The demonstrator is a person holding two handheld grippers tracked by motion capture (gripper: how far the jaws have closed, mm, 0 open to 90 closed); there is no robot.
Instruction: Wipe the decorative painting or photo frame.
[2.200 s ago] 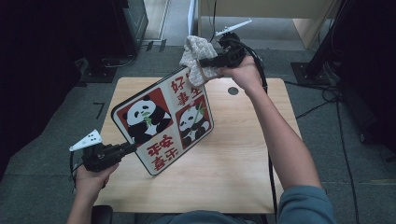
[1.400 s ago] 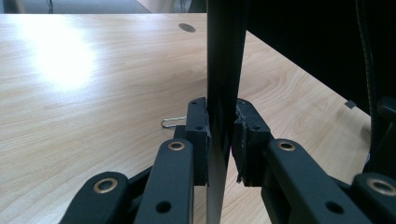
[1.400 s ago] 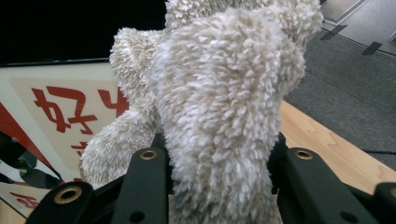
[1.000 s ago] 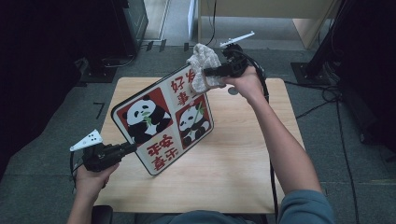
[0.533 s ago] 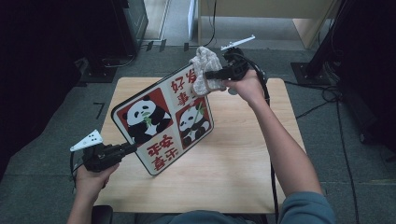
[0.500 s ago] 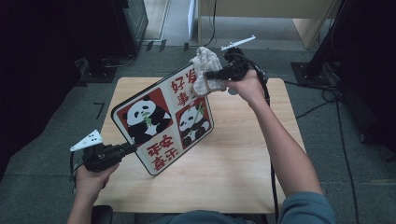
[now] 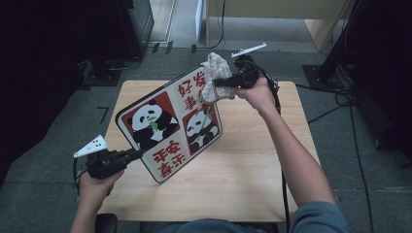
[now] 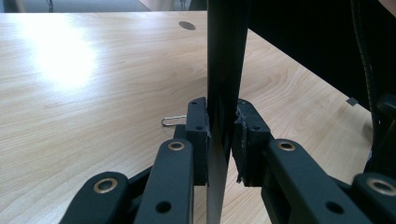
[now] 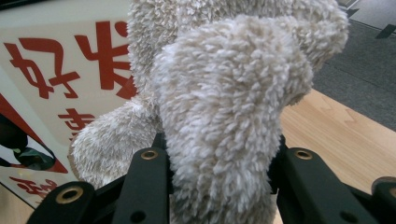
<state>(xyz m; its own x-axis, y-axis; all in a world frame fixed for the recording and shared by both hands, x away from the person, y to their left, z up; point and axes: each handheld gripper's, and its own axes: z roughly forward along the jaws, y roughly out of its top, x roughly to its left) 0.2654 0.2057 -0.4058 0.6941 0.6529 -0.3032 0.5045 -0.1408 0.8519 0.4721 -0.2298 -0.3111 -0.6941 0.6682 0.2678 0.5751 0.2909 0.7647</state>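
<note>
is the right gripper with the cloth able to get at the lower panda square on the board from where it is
Probably yes. The right gripper, shut on the cloth, is at the board's upper corner, and nothing lies across the printed face between there and the lower panda. The left gripper clamps the opposite edge, out of the way.

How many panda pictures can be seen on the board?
2: both on the black-edged white square board, one left of centre, one right of centre. None seems hidden by the cloth.
</note>
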